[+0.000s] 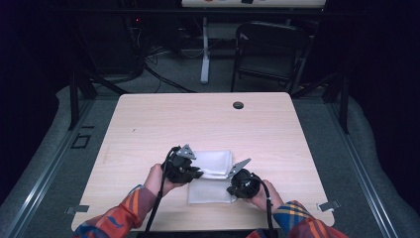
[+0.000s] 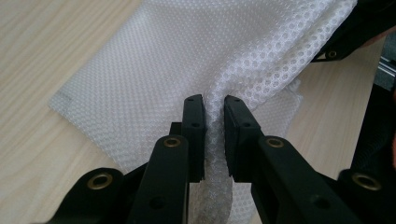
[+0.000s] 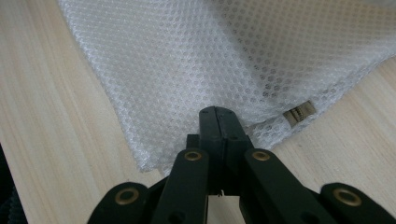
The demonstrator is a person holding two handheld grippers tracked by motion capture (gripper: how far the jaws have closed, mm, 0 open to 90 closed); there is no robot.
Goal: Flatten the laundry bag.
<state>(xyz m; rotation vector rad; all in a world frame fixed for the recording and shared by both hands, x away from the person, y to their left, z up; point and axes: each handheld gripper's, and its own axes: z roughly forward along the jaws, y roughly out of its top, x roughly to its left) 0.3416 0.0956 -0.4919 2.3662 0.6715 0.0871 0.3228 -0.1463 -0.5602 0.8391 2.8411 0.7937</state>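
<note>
A white mesh cloth (image 1: pixel 214 161) lies partly folded near the table's front edge, one layer hanging lower toward the person. My left gripper (image 1: pixel 197 173) sits at its left side; in the left gripper view it (image 2: pixel 214 112) is shut on a bunched fold of the mesh cloth (image 2: pixel 154 60). My right gripper (image 1: pixel 234 187) is at the cloth's lower right. In the right gripper view its jaws (image 3: pixel 217 114) are pressed together at the edge of the mesh cloth (image 3: pixel 187 56), beside a small tan label (image 3: pixel 299 113).
The light wooden table (image 1: pixel 198 119) has a dark round grommet (image 1: pixel 238 105) near its far edge. A black folding chair (image 1: pixel 270 49) and a white desk leg (image 1: pixel 205 49) stand beyond it. The other gripper (image 2: pixel 355 28) shows in the top right of the left gripper view.
</note>
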